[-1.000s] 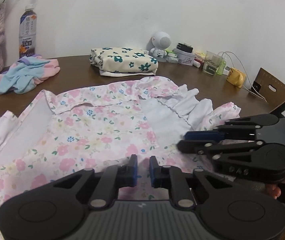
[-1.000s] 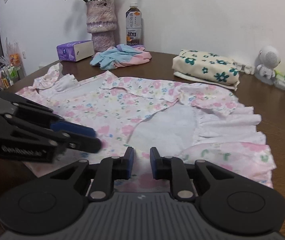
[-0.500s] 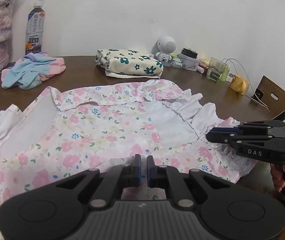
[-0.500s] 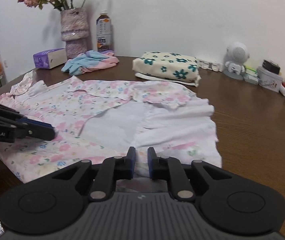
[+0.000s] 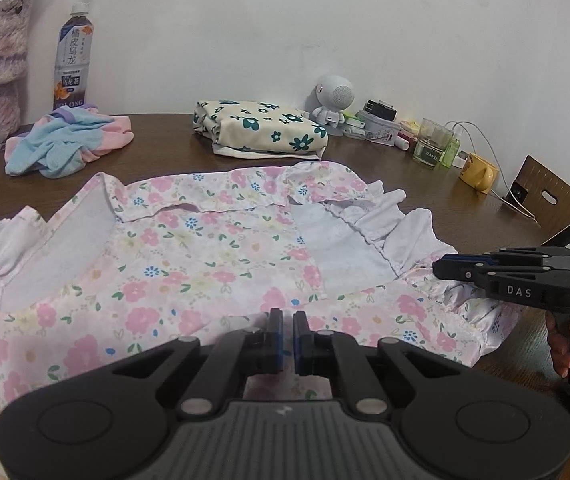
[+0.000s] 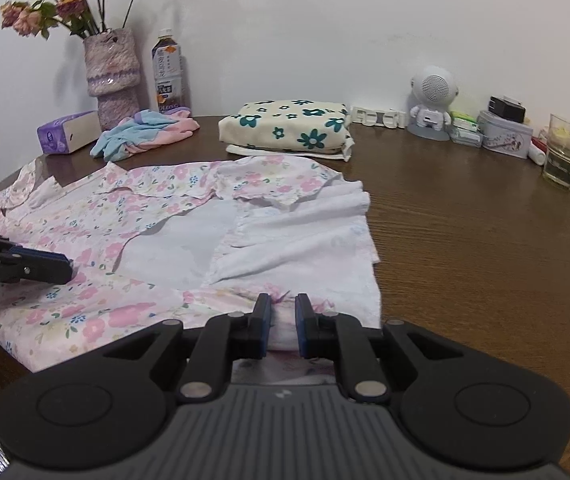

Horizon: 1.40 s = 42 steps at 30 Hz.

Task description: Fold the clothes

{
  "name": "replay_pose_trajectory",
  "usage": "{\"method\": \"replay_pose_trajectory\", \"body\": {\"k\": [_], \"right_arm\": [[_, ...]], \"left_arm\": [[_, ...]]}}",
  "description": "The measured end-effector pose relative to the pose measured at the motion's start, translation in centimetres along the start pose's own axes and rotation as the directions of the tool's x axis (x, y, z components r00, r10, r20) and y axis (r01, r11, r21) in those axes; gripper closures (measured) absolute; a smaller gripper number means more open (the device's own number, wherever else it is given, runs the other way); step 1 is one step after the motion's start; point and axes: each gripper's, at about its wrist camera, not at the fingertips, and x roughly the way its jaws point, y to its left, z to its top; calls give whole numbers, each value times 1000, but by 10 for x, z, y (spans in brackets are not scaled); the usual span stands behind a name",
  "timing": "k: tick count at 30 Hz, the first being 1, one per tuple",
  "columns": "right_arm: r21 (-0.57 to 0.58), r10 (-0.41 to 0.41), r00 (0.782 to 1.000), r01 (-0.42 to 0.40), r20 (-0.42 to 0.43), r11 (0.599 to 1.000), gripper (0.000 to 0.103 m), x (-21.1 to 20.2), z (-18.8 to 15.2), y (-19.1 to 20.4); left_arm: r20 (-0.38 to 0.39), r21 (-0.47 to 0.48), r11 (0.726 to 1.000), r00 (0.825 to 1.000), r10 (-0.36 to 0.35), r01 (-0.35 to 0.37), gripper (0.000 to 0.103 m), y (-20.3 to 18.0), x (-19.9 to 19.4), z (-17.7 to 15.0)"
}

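Floral garment (image 5: 189, 264), pink-flowered with white ruffled edges, lies spread across the middle of a brown wooden table (image 6: 485, 240). At the bottom centre of the left wrist view, the left gripper (image 5: 288, 322) has its fingers nearly closed on the near hem of the cloth. At the bottom centre of the right wrist view, the right gripper (image 6: 283, 306) pinches a bunched fold of the same hem between its fingers, which have just been closing.

In the left wrist view the right gripper also shows at the right edge, printed "DAS". In the right wrist view the left gripper enters from the left edge, with lettering ending in "ot.AI".

Toward the back of the table sits a folded cream cloth (image 6: 285, 126) with teal flowers. A drink bottle (image 5: 73, 64) in the upper left carries Chinese characters and the word "OOLONG". Beside it lies a crumpled blue and pink garment (image 5: 61, 146). A purple tissue box (image 6: 67, 132) sits at the left, with small unreadable print.
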Motion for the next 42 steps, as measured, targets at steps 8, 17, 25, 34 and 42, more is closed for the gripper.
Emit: {"method": "replay_pose_trajectory", "body": {"k": [8, 17, 25, 34, 42], "right_arm": [[81, -4, 1000, 2, 27, 997, 91, -11, 0, -15], [75, 163, 968, -180, 190, 981, 90, -50, 19, 31], [-97, 99, 995, -100, -12, 990, 90, 12, 13, 98], [-90, 90, 996, -90, -12, 992, 89, 14, 7, 93], [-89, 80, 997, -80, -12, 993, 90, 16, 8, 93]], "left_arm": [[2, -3, 1000, 1000, -3, 3, 97, 1, 0, 0], [8, 1, 1000, 1000, -2, 2, 97, 0, -1, -1], [13, 8, 1000, 1000, -7, 7, 97, 0, -1, -2], [12, -79, 996, 999, 44, -43, 98, 21, -13, -2], [37, -113, 981, 986, 161, -156, 99, 42, -34, -10]]}}
